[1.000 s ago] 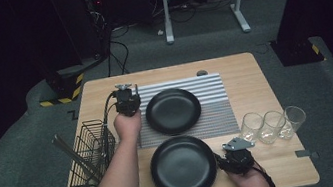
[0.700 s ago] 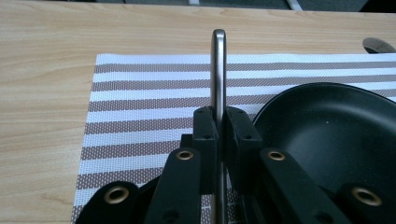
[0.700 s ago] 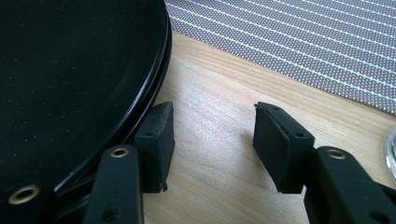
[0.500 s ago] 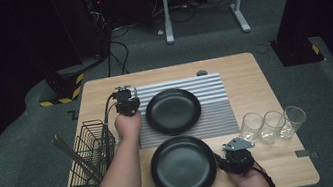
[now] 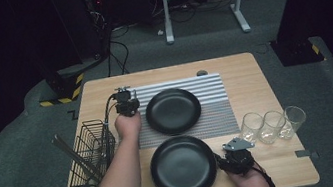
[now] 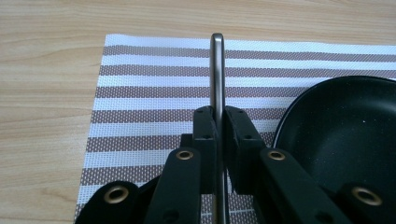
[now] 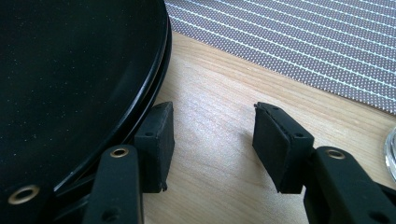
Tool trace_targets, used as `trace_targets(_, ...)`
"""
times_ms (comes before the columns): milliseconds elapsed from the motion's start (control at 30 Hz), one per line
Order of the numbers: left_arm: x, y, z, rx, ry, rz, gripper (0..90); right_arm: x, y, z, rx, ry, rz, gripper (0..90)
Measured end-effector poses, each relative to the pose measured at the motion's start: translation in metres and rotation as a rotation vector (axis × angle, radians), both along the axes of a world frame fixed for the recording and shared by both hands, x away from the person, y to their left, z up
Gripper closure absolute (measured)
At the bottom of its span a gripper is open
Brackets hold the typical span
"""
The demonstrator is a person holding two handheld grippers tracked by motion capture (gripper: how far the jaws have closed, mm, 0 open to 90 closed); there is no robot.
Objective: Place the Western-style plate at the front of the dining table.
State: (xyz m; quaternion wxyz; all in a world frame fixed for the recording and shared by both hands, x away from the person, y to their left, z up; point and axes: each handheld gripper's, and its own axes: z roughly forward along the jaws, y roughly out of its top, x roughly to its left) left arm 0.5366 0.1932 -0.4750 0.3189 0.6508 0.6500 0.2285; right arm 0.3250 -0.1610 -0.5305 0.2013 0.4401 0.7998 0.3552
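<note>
Comparing with the high view of a second ago, I see almost nothing different: both hands sit where they were, and neither pair of tongs has widened or narrowed. I take this as a pause, with the carry finished but the release not yet begun.

My left gripper (image 6: 219,116) is clamped tight on a slim silvery metal utensil handle (image 6: 217,70). In the left gripper view the handle runs straight up the middle of the frame, its rounded end over the brown-and-white striped woven placemat (image 6: 149,93). The far round black plate (image 6: 345,135) lies just beside it at the right of that frame. I cannot tell whether the handle's end touches the mat.

My right gripper (image 7: 212,135) is at the lower right of the high view, its tongs apart and holding nothing, one pad just beside the rim of the near round black plate (image 7: 70,70).

Three clear drinking glasses (image 5: 273,124) stand at the right, and a black wire basket (image 5: 88,156) at the left edge of the wooden table (image 5: 247,75).
</note>
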Motion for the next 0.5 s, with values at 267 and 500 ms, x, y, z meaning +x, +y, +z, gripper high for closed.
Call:
trace_targets(267,0.0004,0.0009,-0.0034,0.008,0.003,0.007,83.0,0.0000,0.0001,0.0000,0.000,0.000,0.000,48.1)
trace_targets(500,0.0033,0.0008,-0.0058,0.010,0.017,0.009,83.0,0.0000,0.0001,0.0000,-0.001,-0.001,-0.001,48.1)
